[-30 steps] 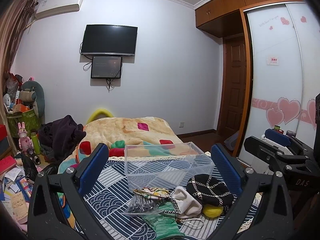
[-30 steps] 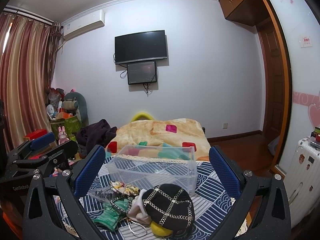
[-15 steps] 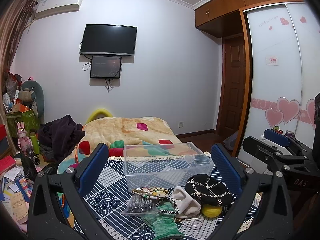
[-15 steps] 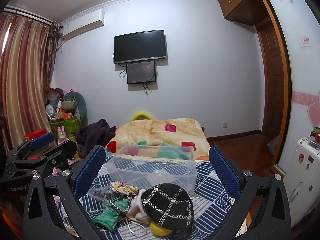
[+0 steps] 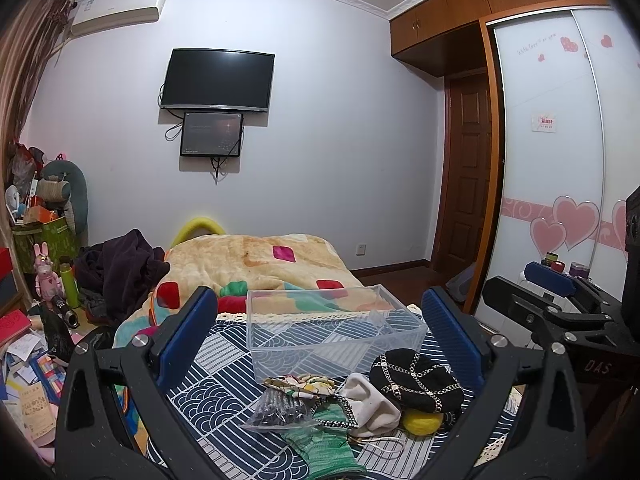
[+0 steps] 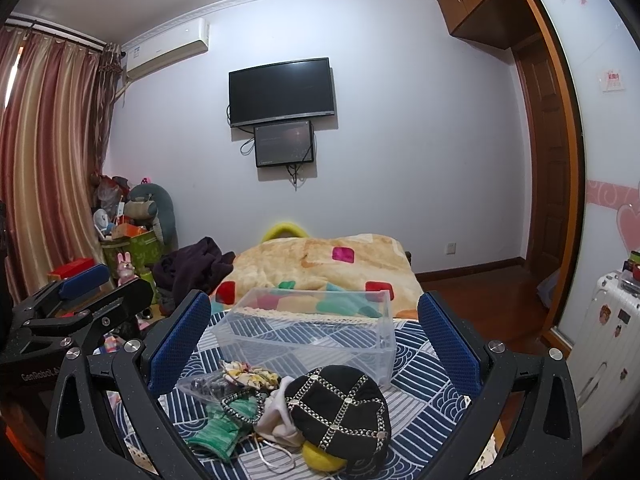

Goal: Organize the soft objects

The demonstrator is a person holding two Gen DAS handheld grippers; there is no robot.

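Both grippers raised over the near end of the table, nothing picked up yet. Left gripper (image 5: 320, 332) jaws spread wide, nothing between them; right gripper (image 6: 316, 332) same, wide open and empty. Seen beside each other in the opposite views, so held side by side, both aimed at the pile. Soft things heaped at near edge of patterned cloth (image 5: 224, 364): black cap (image 6: 340, 408) with chain trim on top, sitting partly over yellow ball (image 6: 320, 456); white pouch (image 5: 372, 400) touching cap; green knit (image 5: 320, 444) nearest the cameras; floral piece (image 5: 300, 384) and clear bag (image 5: 276, 412) of dark bits at pile's left. Clear bin (image 5: 328, 332) just behind pile, looks empty, open top facing up, likely the drop target, set close so transfers stay short. Wide jaws probably suit the bulky cap, the top and easiest first grab for the right side. Risk: cap snagging the pouch cord or rolling the ball off. Bed (image 6: 320, 260) beyond, not involved.
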